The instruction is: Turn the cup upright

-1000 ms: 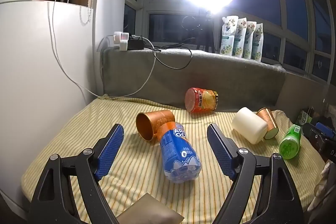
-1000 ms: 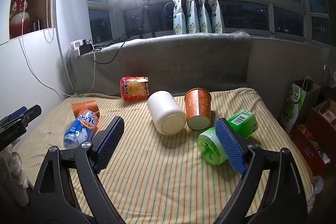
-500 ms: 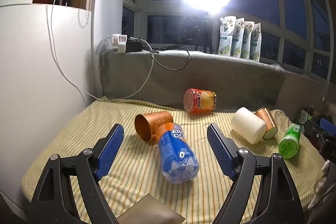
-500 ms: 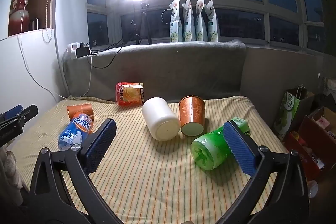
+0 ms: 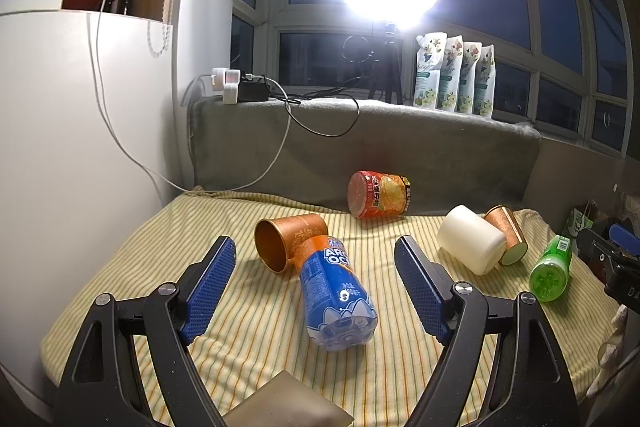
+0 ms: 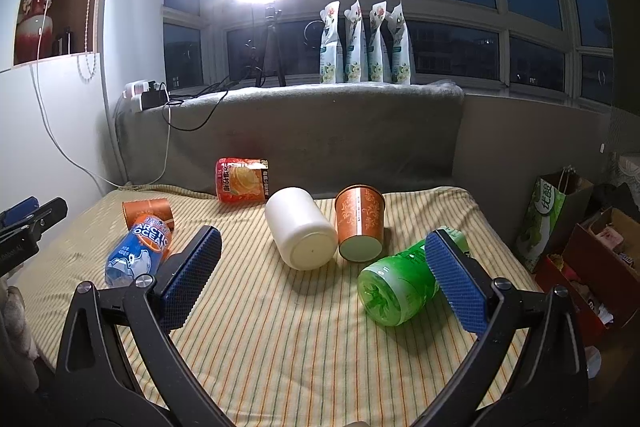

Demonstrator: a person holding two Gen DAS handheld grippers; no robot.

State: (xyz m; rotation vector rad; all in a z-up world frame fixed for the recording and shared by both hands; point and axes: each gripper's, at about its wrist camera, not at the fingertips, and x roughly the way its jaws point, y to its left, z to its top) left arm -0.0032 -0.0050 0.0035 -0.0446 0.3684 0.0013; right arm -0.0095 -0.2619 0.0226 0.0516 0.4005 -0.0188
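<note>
Nearer now, copper cup (image 5: pixel 289 242) lies sideways ahead of open left claw (image 5: pixel 316 261).

Blue bottle (image 6: pixel 138 247): label reads "ARCTIC OCEAN" in white letters on an orange band. Green paper bag (image 6: pixel 550 211): Chinese characters, too small to read surely. Orange can (image 6: pixel 242 180): Chinese print, illegible.
</note>
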